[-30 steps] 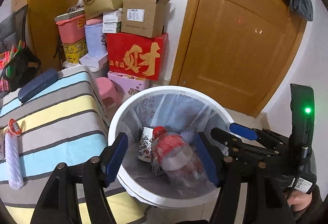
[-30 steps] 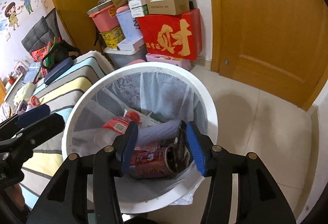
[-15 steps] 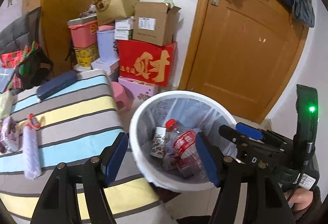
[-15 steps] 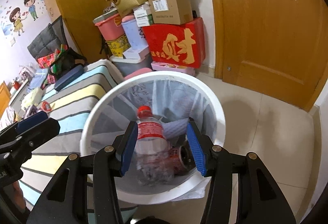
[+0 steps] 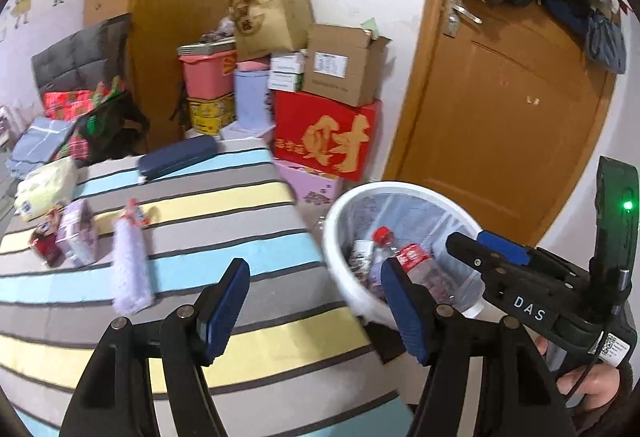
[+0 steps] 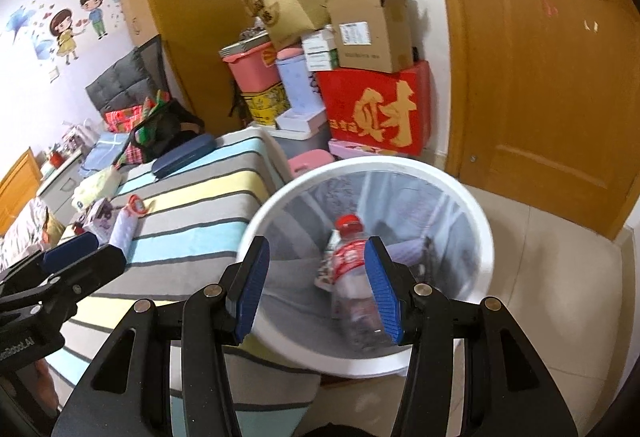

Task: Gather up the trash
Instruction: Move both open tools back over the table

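Both of my grippers have pulled back and up from the white trash bin (image 6: 482, 237), so the striped bedspread (image 5: 224, 205) fills more of the left view than a second ago. My left gripper (image 5: 316, 311) hangs over the bedspread's edge, jaws apart, nothing between them. My right gripper (image 6: 318, 287) hovers over the bin's near rim, jaws parted and empty. A clear plastic bottle (image 6: 352, 269) with a red cap and red label lies inside the bin among other trash. More items lie on the bedspread, including a lilac pack (image 5: 130, 269).
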